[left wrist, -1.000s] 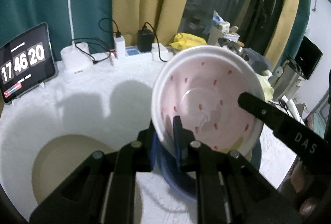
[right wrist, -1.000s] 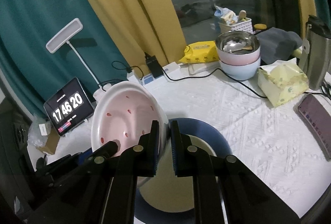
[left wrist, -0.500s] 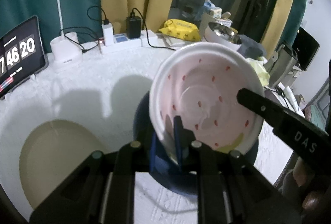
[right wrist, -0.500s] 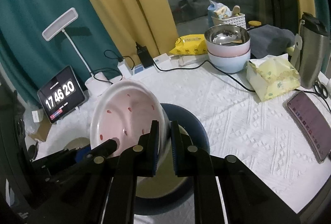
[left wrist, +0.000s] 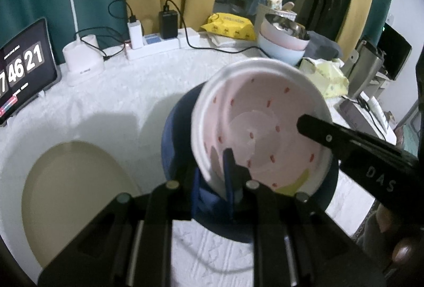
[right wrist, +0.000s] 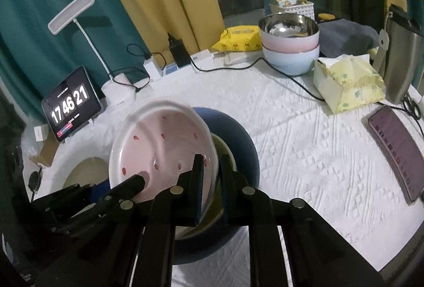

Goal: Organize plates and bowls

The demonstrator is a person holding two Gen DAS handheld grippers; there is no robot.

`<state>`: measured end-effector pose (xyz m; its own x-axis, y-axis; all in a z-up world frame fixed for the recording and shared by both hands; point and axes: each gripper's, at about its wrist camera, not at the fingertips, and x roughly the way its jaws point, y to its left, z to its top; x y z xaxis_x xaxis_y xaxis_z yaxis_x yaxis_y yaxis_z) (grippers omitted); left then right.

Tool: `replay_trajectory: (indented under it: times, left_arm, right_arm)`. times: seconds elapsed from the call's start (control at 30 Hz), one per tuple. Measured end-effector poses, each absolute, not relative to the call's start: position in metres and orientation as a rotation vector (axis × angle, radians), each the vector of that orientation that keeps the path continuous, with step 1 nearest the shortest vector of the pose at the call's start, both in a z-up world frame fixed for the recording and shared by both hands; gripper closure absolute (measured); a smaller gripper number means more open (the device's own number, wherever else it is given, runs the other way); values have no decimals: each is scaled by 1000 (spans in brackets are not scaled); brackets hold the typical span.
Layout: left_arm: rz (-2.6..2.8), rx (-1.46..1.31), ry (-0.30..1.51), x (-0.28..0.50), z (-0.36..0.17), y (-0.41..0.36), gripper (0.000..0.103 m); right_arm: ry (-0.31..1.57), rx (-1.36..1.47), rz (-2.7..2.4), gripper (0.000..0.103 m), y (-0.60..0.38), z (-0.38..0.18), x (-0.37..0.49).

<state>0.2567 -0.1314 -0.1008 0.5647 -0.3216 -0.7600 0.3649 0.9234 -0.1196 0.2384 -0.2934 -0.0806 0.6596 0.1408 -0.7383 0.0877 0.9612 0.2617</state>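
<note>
You had both the left gripper [left wrist: 212, 175] and right gripper [right wrist: 212, 173] pinching the pink plate's [left wrist: 265, 127] rim; lowering it level onto the blue plate [right wrist: 238, 133] beneath looked smartest.

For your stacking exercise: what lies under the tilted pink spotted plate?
Under the pink spotted plate sits a dark blue plate holding a yellowish dish. Most of that dish is covered.

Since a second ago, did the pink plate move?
Yes. The pink plate now sits lower and farther from the clock tablet, over the blue plate.

Left tongs [left wrist: 213, 178] and right tongs [right wrist: 212, 175] both clamp narrowly, facing forward.
</note>
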Motion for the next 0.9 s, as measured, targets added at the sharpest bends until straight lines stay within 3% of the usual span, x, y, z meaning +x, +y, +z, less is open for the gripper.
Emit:
replay_trajectory:
  times: [0.53, 0.63, 0.7, 0.9]
  left_arm:
    - [-383, 72, 874, 254, -102, -133, 82]
    - [-376, 73, 867, 251, -100, -131, 81]
    - [-367, 76, 838, 247, -94, -129, 81]
    - [-339, 73, 805, 245, -84, -122, 80]
  right_arm:
    - [842, 208, 81, 79, -289, -82, 235]
    - [830, 198, 93, 75, -289, -78, 232]
    - [798, 166, 77, 57, -289, -72, 229]
    - [754, 139, 116, 51, -294, -60, 227]
